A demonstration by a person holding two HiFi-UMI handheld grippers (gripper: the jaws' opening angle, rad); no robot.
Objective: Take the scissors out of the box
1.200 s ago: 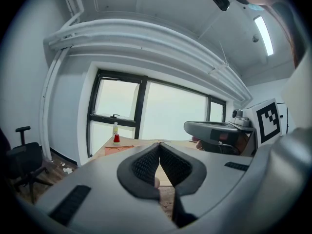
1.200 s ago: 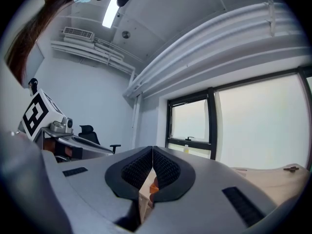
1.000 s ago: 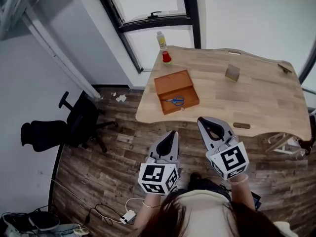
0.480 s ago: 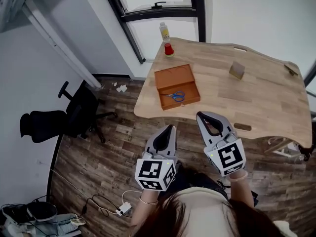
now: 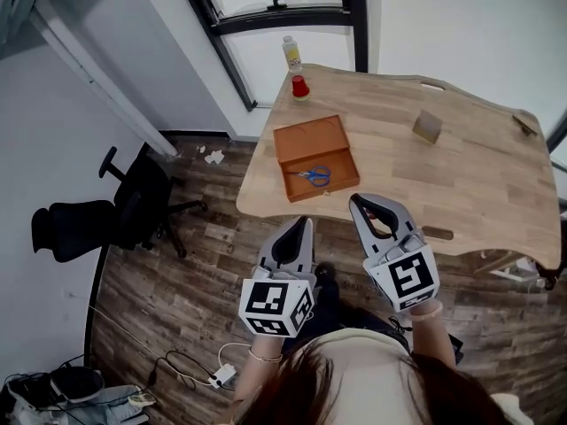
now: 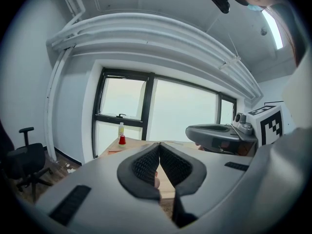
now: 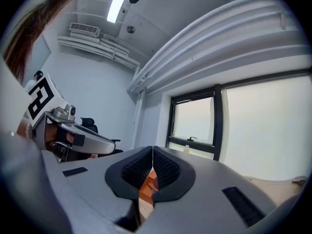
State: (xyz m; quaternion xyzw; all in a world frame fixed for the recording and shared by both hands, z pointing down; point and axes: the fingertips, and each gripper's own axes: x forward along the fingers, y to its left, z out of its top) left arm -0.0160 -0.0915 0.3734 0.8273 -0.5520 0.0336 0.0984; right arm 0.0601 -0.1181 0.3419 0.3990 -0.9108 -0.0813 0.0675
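While the scissors (image 5: 314, 176) are lying in the box (image 5: 310, 142), their blue loop handles are showing toward 3 o'clock and the thin metal blades are pointing toward 9 o'clock. They are resting in the near half of that shallow, open, orange-brown wooden box, close to its right end.

Nearest the camera, the person is holding both tools out in front of the body, short of the table edge and well apart from the box. The left gripper (image 5: 306, 222) is pointing toward 12 o'clock, tipped slightly downward, with its jaws pressing together at the tips and nothing caught between the ribbed pads. The right gripper (image 5: 358, 203) is sitting at 3 o'clock of the left one, running roughly level and reaching a little further forward; its jaws are also meeting, gripping nothing. From the right gripper, the box is lying at about 11 o'clock.

Beyond them, the light wooden table (image 5: 469, 184) is carrying the box near its left end. A small grey-tan block (image 5: 427, 127) is standing at 2 o'clock of the box, and a red cup (image 5: 300, 87) with a clear bottle (image 5: 291, 54) just behind it is standing at 12 o'clock, by the far corner. A black office chair (image 5: 133, 211) is standing on the wood-plank floor (image 5: 204, 282) at 9 o'clock, and a dark-framed window (image 5: 275, 11) is rising behind the table.
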